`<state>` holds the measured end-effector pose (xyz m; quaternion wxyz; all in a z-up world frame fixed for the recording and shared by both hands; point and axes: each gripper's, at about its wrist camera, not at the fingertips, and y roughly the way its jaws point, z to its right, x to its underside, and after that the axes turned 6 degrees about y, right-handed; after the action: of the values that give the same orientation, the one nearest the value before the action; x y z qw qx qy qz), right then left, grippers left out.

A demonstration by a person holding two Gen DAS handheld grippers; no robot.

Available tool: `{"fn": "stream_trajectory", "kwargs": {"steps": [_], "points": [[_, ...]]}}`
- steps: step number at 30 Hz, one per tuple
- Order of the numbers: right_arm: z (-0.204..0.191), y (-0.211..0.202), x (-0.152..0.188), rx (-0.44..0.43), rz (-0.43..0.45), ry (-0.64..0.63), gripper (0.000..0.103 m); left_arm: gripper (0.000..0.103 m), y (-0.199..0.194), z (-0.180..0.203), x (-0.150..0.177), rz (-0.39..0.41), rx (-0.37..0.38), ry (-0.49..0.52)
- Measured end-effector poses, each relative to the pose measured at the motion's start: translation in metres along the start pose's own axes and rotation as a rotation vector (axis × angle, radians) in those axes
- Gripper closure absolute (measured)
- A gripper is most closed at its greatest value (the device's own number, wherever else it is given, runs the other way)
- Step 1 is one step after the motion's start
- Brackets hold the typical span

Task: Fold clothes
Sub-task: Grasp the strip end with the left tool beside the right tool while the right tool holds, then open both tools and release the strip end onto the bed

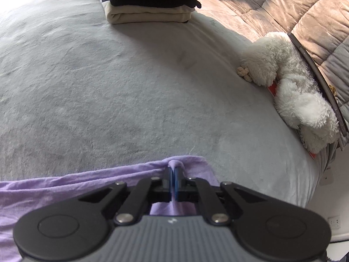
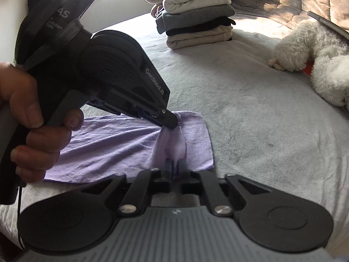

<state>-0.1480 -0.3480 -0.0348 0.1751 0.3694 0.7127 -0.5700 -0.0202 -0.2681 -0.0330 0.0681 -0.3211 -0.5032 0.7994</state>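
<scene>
A lilac garment (image 2: 109,146) lies partly folded on the grey bed cover (image 2: 261,131). My left gripper (image 1: 173,170) is shut on a pinch of its far edge, with the lilac garment (image 1: 65,187) trailing off to the left. In the right wrist view that left gripper (image 2: 174,122), held by a hand (image 2: 32,118), pinches the cloth just beyond my right gripper (image 2: 174,166). The right gripper is shut on a raised bunch of the same cloth near its right end. The two grip points sit close together.
A stack of folded clothes (image 2: 196,15) stands at the far side of the bed, also seen as the stack (image 1: 152,2) in the left wrist view. A white plush toy (image 1: 294,87) lies at the right edge beside a quilted blanket (image 1: 283,6).
</scene>
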Motion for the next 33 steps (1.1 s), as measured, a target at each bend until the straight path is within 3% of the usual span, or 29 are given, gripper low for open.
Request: {"fn": "stream_trajectory", "kwargs": {"steps": [8, 13, 18, 21, 22, 24, 29, 33], "points": [[0.002, -0.014, 0.004, 0.061, 0.07, -0.019, 0.101, 0.102, -0.015, 0.0, 0.007, 0.122, 0.112, -0.058], [-0.002, -0.013, 0.005, 0.168, 0.085, -0.055, 0.101, 0.102, -0.003, 0.007, 0.009, 0.14, 0.105, -0.017], [-0.002, -0.003, 0.005, 0.206, 0.053, -0.067, 0.101, 0.101, 0.013, 0.005, 0.015, 0.127, 0.118, 0.006], [-0.002, -0.002, 0.005, 0.219, 0.063, -0.066, 0.097, 0.092, 0.01, -0.001, 0.017, 0.15, 0.172, -0.024], [-0.002, -0.004, 0.003, 0.225, 0.077, -0.067, 0.09, 0.086, 0.008, -0.005, 0.018, 0.161, 0.193, -0.046], [-0.001, -0.005, 0.001, 0.239, 0.098, -0.068, 0.09, 0.085, 0.002, -0.01, 0.019, 0.185, 0.217, -0.064], [0.003, -0.005, -0.005, 0.203, 0.121, -0.02, 0.09, 0.074, -0.025, -0.026, 0.027, 0.241, 0.165, -0.047], [-0.007, 0.0, -0.007, 0.192, 0.142, -0.019, 0.09, 0.066, -0.047, -0.045, 0.043, 0.276, 0.041, -0.022]]}}
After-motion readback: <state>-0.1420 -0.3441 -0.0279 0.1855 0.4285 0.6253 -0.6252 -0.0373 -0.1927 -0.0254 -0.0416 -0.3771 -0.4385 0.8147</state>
